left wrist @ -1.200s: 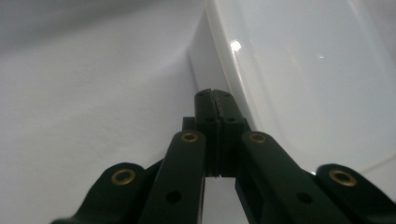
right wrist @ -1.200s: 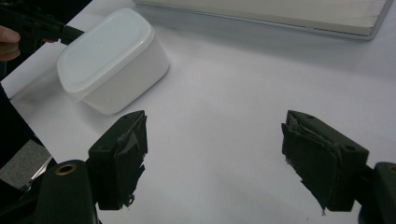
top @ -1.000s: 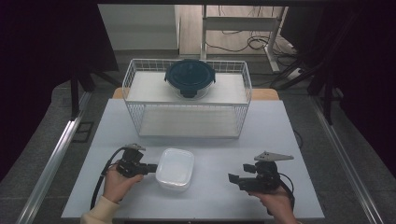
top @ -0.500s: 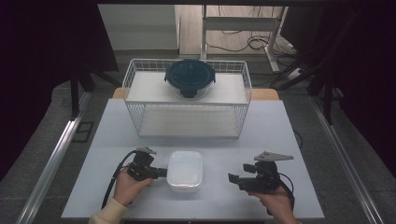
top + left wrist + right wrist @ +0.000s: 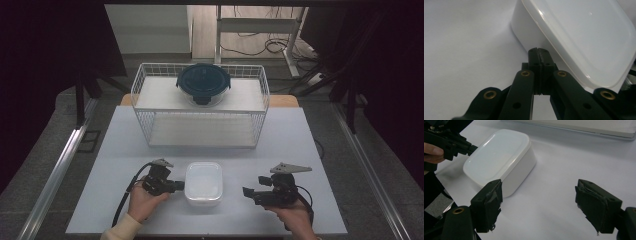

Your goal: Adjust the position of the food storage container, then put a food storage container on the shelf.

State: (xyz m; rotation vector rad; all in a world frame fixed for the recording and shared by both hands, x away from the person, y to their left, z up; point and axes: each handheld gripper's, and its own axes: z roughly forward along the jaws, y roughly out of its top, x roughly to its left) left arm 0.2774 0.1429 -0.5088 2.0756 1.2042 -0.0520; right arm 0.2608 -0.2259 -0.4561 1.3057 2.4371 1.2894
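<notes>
The white lidded box (image 5: 203, 183) on the tabletop (image 5: 310, 145) looks light, stiff and slick, best gripped across its sides; closed left claw (image 5: 181, 186) touches it, right claw (image 5: 246, 192) gapes empty nearby.

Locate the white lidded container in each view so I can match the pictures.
High view: white lidded container at lower centre, between the two grippers.
Left gripper view: upper right, just beyond the shut jaws.
Right gripper view: upper left.
Shared landmark: the left gripper at the container's side.
</notes>
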